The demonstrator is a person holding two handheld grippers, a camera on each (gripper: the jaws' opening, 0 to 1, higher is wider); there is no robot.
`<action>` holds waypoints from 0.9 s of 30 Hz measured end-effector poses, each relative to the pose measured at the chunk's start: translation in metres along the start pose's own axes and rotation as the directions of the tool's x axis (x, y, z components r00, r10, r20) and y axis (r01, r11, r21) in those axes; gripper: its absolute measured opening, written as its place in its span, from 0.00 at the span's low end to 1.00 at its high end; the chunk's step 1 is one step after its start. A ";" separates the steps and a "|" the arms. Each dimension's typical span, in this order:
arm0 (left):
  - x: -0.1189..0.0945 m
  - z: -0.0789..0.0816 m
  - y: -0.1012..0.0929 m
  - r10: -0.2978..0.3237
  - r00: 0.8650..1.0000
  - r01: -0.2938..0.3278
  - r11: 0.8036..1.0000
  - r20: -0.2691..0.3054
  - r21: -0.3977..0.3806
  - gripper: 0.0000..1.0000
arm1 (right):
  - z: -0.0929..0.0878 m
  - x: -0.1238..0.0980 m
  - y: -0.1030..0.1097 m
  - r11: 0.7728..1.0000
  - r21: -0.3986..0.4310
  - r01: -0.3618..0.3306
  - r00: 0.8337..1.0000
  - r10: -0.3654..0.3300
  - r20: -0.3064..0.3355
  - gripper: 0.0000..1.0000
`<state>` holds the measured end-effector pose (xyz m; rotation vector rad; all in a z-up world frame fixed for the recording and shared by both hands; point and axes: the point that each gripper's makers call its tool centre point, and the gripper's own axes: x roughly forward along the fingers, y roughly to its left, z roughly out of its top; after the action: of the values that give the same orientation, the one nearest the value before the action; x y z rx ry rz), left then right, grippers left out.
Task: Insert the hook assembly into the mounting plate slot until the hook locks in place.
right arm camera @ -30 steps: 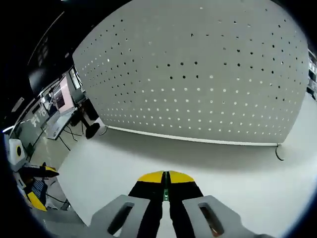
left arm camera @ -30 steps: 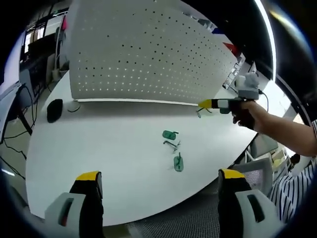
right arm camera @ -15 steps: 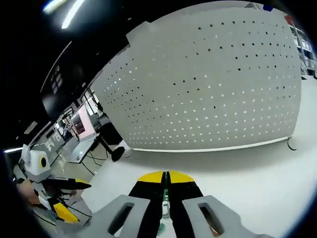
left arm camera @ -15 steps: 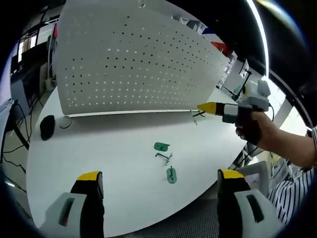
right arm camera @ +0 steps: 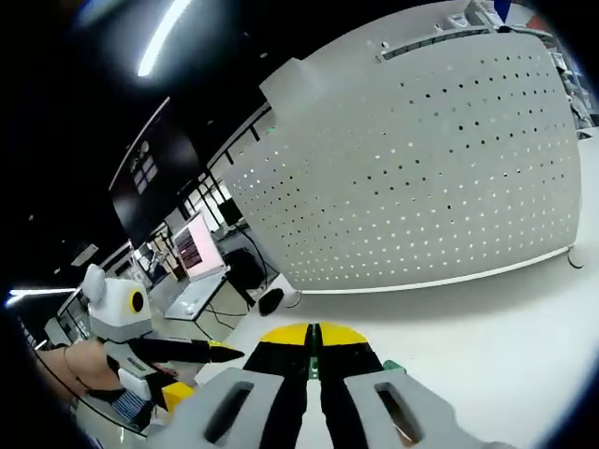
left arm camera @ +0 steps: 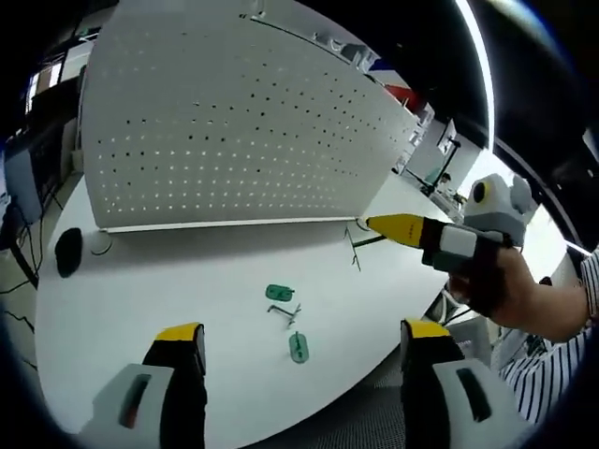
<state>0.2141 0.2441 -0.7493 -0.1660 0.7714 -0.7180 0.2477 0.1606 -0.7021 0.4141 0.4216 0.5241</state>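
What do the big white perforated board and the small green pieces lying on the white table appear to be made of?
The white perforated board looks like painted sheet metal or stiff plastic: thin, matte, with even rows of punched holes. The green pieces look like moulded plastic, uniform in colour with rounded edges. The thin dark hook between them seems to be bent metal wire, though it is too small to be sure.

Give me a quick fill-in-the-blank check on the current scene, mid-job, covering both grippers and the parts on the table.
1. The right gripper has its jaws ____ on a small green part.
2. The left gripper hovers with its jaws ____ and nothing between them.
3. Two green plastic pieces and a thin metal hook lie on the ____ round table.
4. Behind the table stands a white ____ panel dotted with holes.

Missing words: shut; open; white; perforated
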 end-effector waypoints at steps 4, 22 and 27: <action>0.003 0.001 -0.007 -0.029 1.000 0.029 1.000 -0.001 -0.012 0.84 | 0.003 -0.003 0.010 1.000 0.007 -0.021 1.000 0.021 0.021 0.00; 0.005 0.025 -0.033 -0.143 0.988 0.148 0.985 0.063 -0.086 0.58 | 0.006 -0.005 0.046 0.994 0.020 -0.107 0.992 0.106 0.062 0.00; 0.004 0.028 -0.035 -0.163 0.984 0.172 0.974 0.074 -0.146 0.51 | 0.010 -0.005 0.056 0.991 0.012 -0.131 0.989 0.129 0.072 0.00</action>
<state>0.2167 0.2121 -0.7183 -0.3941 0.7593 -0.8100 0.2268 0.1997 -0.6659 0.4768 0.3321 0.6311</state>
